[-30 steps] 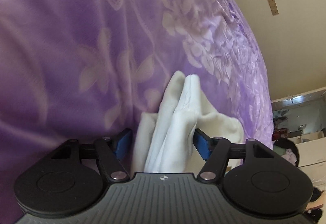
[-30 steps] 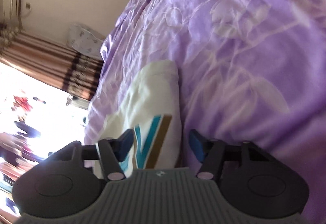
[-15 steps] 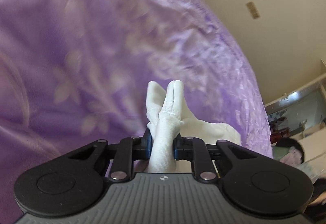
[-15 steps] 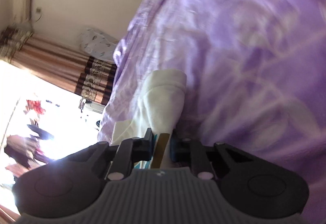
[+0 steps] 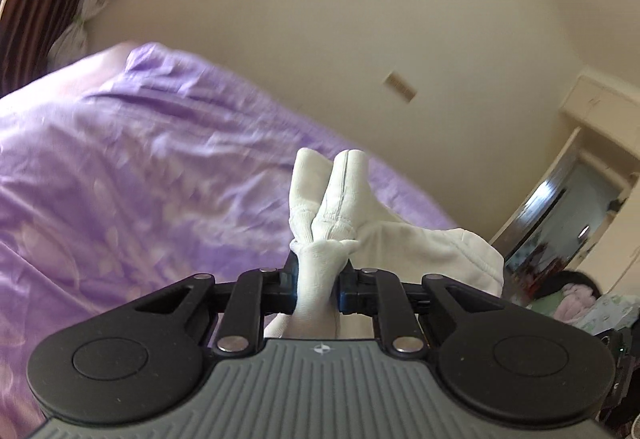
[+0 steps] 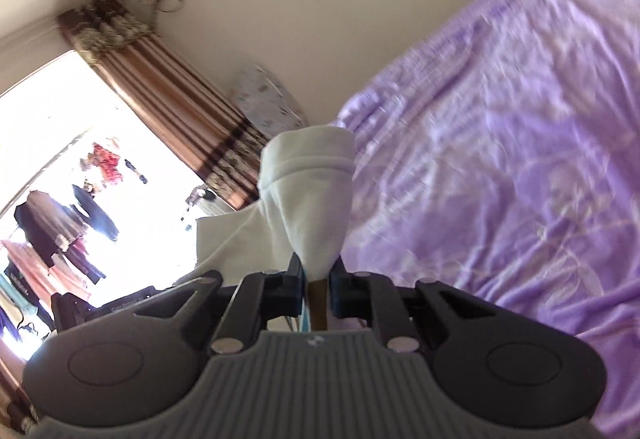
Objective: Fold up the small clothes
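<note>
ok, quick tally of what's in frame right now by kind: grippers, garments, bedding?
Grippers: 2, the left gripper and the right gripper, each shut on the cloth
Garments: 1, a white garment with a teal and brown stripe
Bedding: 2, a purple bedspread and a patterned pillow
Total: 5

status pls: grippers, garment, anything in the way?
Left gripper shut on white garment. Right gripper shut on its other end. Garment bunched, held above purple bedspread. Nothing in the way.
</note>
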The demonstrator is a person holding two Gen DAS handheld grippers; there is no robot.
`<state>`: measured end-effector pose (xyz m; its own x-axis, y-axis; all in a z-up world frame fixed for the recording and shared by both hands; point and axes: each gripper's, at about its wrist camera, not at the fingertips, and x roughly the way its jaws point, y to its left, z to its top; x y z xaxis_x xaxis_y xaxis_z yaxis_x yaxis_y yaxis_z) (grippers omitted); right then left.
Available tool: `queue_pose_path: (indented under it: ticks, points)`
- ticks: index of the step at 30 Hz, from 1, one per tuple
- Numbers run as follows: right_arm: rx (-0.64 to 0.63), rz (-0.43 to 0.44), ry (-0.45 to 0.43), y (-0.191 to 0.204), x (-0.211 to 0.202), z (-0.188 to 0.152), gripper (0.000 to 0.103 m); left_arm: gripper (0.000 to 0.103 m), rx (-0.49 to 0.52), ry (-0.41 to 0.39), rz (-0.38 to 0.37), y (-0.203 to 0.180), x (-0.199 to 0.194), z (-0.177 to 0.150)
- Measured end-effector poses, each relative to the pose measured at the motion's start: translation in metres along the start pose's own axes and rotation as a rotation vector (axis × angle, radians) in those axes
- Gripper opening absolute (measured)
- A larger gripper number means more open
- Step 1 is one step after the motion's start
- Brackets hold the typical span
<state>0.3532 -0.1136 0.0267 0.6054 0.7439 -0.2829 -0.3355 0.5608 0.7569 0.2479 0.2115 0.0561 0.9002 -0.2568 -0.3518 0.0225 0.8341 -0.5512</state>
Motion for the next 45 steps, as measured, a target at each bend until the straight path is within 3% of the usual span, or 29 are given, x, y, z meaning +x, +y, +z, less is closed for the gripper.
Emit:
queue_pose_path:
  ticks: [5,9,15,20,24,29,38,45]
  points:
    - [-0.105,0.02,-0.073,0.047,-0.06,-0.001,0.008,0.018,0.016,-0.087,-0.063,-0.038,-0.046,-0.007]
    - [-0.147,0.021,-0.113,0.075,-0.107,-0.001,0.008,0.017,0.011,-0.113,-0.103,-0.062,-0.076,-0.019]
    - [-0.116,-0.008,-0.101,0.083,-0.163,-0.014,0.008,0.017,-0.012,-0.077,-0.126,-0.077,-0.098,-0.049]
    - [-0.054,-0.054,-0.07,0.062,-0.181,-0.039,0.008,0.017,-0.054,0.007,-0.113,-0.062,-0.083,-0.076]
    - [-0.018,-0.095,-0.037,0.039,-0.172,-0.05,0.008,0.017,-0.105,0.072,-0.104,-0.041,-0.057,-0.085]
    - [0.021,-0.131,0.003,0.007,-0.145,-0.05,0.008,0.017,-0.098,0.14,-0.076,-0.02,-0.022,-0.086]
    - [0.05,-0.2,0.107,-0.057,-0.071,-0.037,0.008,0.017,-0.082,0.277,-0.002,0.021,0.051,-0.092]
    - [0.104,-0.257,0.194,-0.123,-0.023,-0.045,0.008,0.02,-0.139,0.369,0.053,0.063,0.098,-0.114]
